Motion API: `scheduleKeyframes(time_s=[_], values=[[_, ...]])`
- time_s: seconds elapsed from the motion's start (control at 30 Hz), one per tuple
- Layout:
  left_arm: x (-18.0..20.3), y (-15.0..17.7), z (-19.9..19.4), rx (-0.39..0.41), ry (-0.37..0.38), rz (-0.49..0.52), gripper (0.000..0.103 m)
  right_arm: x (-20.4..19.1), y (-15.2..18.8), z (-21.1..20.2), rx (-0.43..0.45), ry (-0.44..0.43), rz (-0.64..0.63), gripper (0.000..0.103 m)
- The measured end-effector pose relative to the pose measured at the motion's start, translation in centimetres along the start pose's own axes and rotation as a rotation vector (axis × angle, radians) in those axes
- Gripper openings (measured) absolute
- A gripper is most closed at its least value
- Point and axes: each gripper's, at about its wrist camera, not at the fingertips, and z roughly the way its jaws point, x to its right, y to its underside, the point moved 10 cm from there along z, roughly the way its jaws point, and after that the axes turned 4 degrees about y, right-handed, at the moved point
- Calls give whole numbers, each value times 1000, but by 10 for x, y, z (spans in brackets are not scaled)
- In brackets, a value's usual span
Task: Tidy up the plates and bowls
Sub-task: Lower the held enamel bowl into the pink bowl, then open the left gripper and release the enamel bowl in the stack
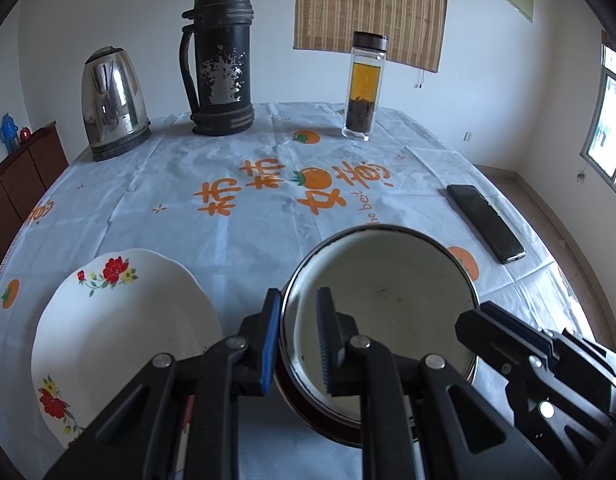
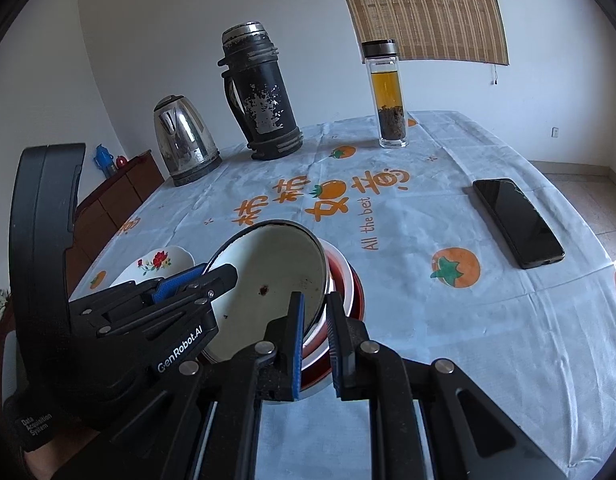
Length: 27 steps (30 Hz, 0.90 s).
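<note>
I have the left gripper point(image 1: 298, 344) clamped on the near-left rim of the enamel bowl point(image 1: 387, 292), tilted above the red-and-white stack point(image 2: 343, 292). Right gripper point(image 2: 315, 344) straddles the bowl's right rim, narrow; contact unclear. Bowl holds only specks. Flowered plate point(image 1: 120, 320) left, empty. Phone point(image 1: 483, 222) beyond.

From my remote station I see the table point(image 1: 156, 184) under a pale cloth printed with orange fruit and characters. Along its far edge stand a steel kettle point(image 1: 114, 102), a worn black thermos flask point(image 1: 220, 58) and a glass tea bottle point(image 1: 363, 86). A dark phone point(image 1: 485, 222) lies flat near the right edge. A bamboo blind point(image 1: 369, 8) hangs behind.
</note>
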Motion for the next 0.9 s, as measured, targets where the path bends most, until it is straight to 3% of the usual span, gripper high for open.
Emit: scheduleKeyframes(time_s=[0.23, 0.6, 0.73, 0.9], values=[[1, 0, 0, -5, 38, -25, 22, 1, 0, 1, 0, -13, 23, 14], [3, -1, 0, -1, 38, -13, 22, 3, 3, 2, 4, 39, -6, 16], [6, -1, 0, -2, 61, -18, 36, 3, 3, 3, 7, 43, -14, 16], [8, -1, -1, 3, 56, -8, 36, 3, 3, 1, 16, 55, -26, 18]])
